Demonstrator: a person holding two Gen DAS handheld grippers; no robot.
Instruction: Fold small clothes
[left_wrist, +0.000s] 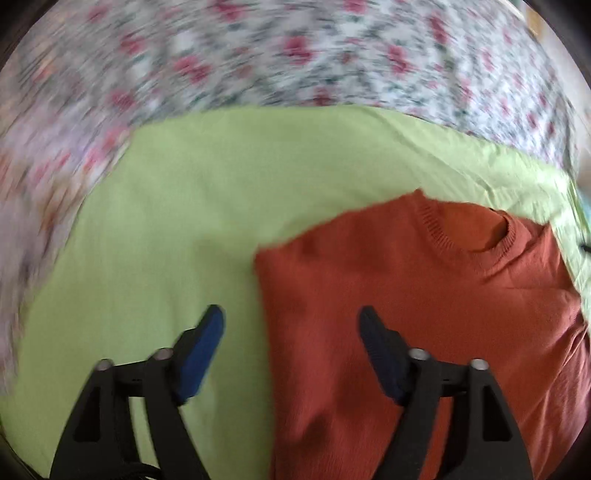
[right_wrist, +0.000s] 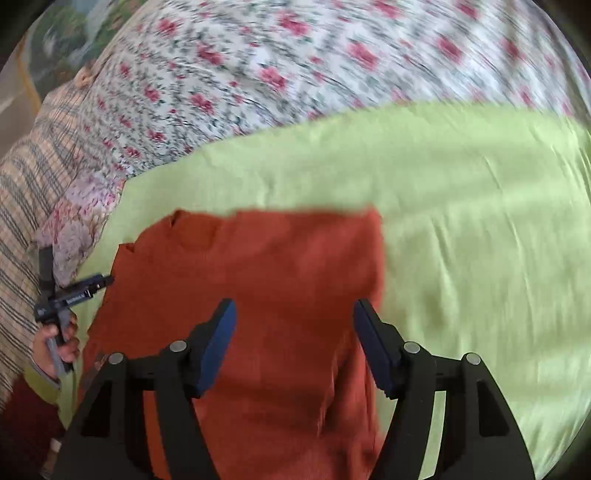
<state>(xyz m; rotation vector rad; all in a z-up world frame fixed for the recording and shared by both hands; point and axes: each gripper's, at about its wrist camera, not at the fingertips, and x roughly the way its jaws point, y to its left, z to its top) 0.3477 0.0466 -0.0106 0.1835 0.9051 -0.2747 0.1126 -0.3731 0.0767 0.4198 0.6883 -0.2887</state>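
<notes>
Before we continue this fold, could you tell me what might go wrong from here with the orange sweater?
1. Both views are motion-blurred, so a fast grab could miss the orange sweater's edge.
2. The open left gripper straddles the sweater's side edge and could pinch the green sheet underneath too.
3. The open right gripper hovers mid-sweater; closing there may bunch the knit instead of catching an edge.

the light green smooth cloth (right_wrist: 480, 240) lies bare to the right of the folded rust-orange knit sweater (right_wrist: 266, 295), giving open passing room there. on the sweater's left, green cloth (left_wrist: 155, 229) is also bare. the rumpled floral-print bedding (right_wrist: 277, 62) borders the far edge.
</notes>
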